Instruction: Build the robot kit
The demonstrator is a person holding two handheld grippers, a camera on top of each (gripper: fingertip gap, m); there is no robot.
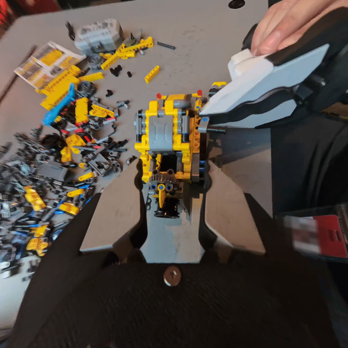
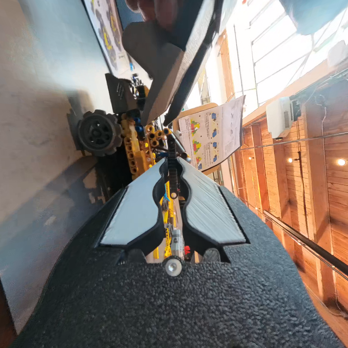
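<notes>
A yellow and grey brick-built vehicle model (image 1: pixel 165 131) stands on the grey table (image 1: pixel 197 47). My left gripper (image 1: pixel 174 165) is closed on the model's near end, one finger against each side. My right gripper (image 1: pixel 204 114), held by a hand (image 1: pixel 282 24), comes in from the upper right with its white fingers pressed together at the model's right edge. In the right wrist view my right gripper (image 2: pixel 172 160) is shut on a thin black toothed beam (image 2: pixel 172 175) that stands against the model (image 2: pixel 135 150). A black wheel (image 2: pixel 98 132) shows on the model, and the left gripper (image 2: pixel 160 75) above it.
A wide pile of loose yellow, black and blue parts (image 1: pixel 56 150) covers the left of the table, with a grey block (image 1: pixel 98 35), a printed sheet (image 1: pixel 47 64) and a single yellow beam (image 1: pixel 152 74). A red card (image 1: pixel 327 235) lies at the right. A printed instruction sheet (image 2: pixel 209 135) stands behind the model. The gap from one gripper's tips to the other's is roughly 5 centimeters. The black wheel (image 2: pixel 98 132) sits 4 centimeters or so from the ends of my left fingers.
</notes>
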